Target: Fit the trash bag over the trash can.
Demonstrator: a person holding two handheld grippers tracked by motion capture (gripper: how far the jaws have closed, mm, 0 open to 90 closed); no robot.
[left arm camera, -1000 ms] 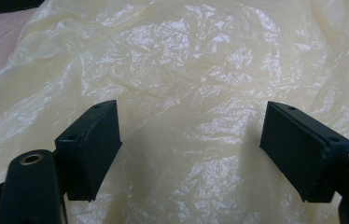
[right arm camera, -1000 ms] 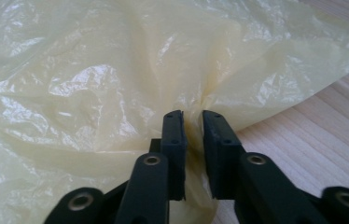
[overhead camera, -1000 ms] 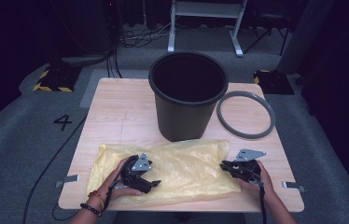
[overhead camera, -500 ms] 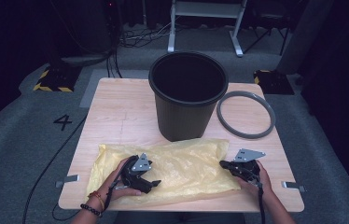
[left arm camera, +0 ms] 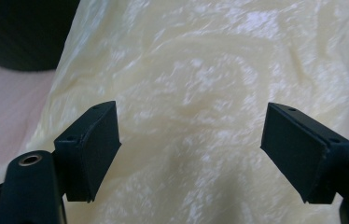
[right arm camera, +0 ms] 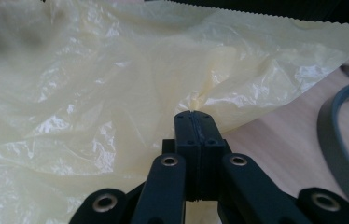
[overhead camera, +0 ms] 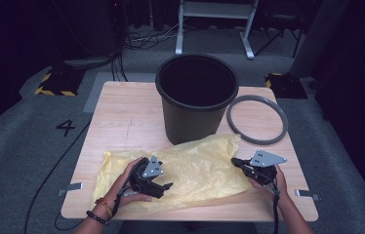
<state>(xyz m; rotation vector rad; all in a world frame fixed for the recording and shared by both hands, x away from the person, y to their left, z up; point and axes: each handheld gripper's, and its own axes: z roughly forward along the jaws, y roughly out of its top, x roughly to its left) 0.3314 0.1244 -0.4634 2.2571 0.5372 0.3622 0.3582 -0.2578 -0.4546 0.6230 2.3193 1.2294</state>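
A: Step in hand? Looks like picking up the bag, likely to line the bin.

B: Agreed. Bag lying flat on the near half of the table, far edge touching the foot of the bin. Yellow, thin, crinkled.

A: Right gripper?

B: Jaws just been closing, now pinched tight on the bag's right edge; film bunched up between the pads. In the high view, sitting at the bag's right end.

A: And the left gripper?

B: Over the bag's left part, hand wrapped around it. In the left gripper view, jaws standing wide, nothing between the pads, only film lying beneath them. No grip there yet.

A: So half a hold.

B: Probably. Next move, by the look of it: bring the left jaws down onto a fold or the bag's edge and close, then lift with both. Calls for catching a single layer if the mouth is to be opened; hard to tell from here where the mouth lies.

A: Risk?

B: Thin film slipping out, or both layers pinched together.

A: Anything in the bin?

B: Upright, open at the top, inside dark; looks empty, though the bottom cannot be made out. No liner in it.

A: The grey ring?

B: Flat on the table, just right of the bin, apart from the bag.
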